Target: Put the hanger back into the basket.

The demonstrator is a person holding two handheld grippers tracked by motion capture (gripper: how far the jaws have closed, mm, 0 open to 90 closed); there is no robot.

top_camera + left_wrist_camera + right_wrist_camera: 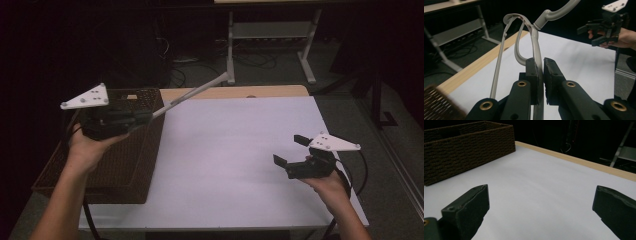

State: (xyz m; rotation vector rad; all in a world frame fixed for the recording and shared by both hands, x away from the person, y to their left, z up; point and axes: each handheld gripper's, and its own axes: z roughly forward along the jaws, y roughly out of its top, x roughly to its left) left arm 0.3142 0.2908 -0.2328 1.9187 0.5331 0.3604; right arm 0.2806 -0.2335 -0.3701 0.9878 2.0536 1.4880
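A grey plastic hanger (pixel 536 47) is pinched between the jaws of the left gripper (pixel 541 75), which are pressed together on one of its flat arms, as is seen in the left gripper view. In that view the hanger's curved hook (pixel 559 11) is seen rising toward the top edge, while a second thin arm (pixel 497 70) runs down to the left of the jaws. In the high view the left gripper (pixel 145 116) is held above the near right edge of a dark woven basket (pixel 125 165), and the hanger (pixel 192 95) is seen stretched out from it as a long pale bar, raised clear of the table and angled up toward the far edge. The basket is set on the left side of the white table (pixel 225 165), whose far rim is edged in pale wood. The right gripper (pixel 290 150) is held low over the right side of the table, well apart from the hanger, and its jaws are spread wide with nothing between them; in the right gripper view the bare white tabletop (pixel 541 192) is seen between the two black pads, with the basket (pixel 466 152) at the upper left. The right gripper (pixel 596 33) is also seen in the left gripper view, far off at the upper right, held in a hand (pixel 626 38).
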